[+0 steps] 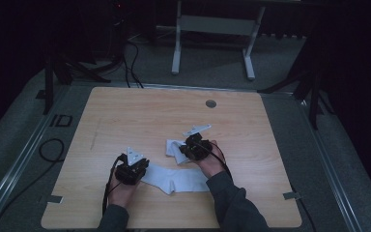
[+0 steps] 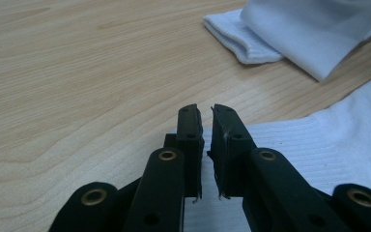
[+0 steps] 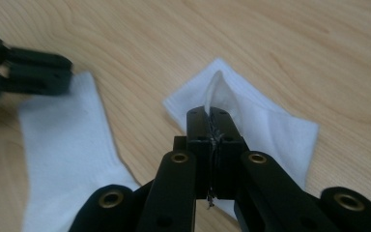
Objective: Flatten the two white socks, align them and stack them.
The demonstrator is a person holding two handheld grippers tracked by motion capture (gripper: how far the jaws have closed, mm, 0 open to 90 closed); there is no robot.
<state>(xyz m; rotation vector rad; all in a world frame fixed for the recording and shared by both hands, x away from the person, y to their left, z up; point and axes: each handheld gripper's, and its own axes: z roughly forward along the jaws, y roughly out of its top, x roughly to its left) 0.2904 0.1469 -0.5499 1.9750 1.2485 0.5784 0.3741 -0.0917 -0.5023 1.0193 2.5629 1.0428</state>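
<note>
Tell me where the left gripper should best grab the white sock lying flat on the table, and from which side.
Probably the ribbed cuff edge of the flat sock, which lies right at the left gripper. That hem is thicker than the flat body, so it gives the fingers something to pinch. Come in low from the bare wood of the table, sliding one finger under the edge.
</note>
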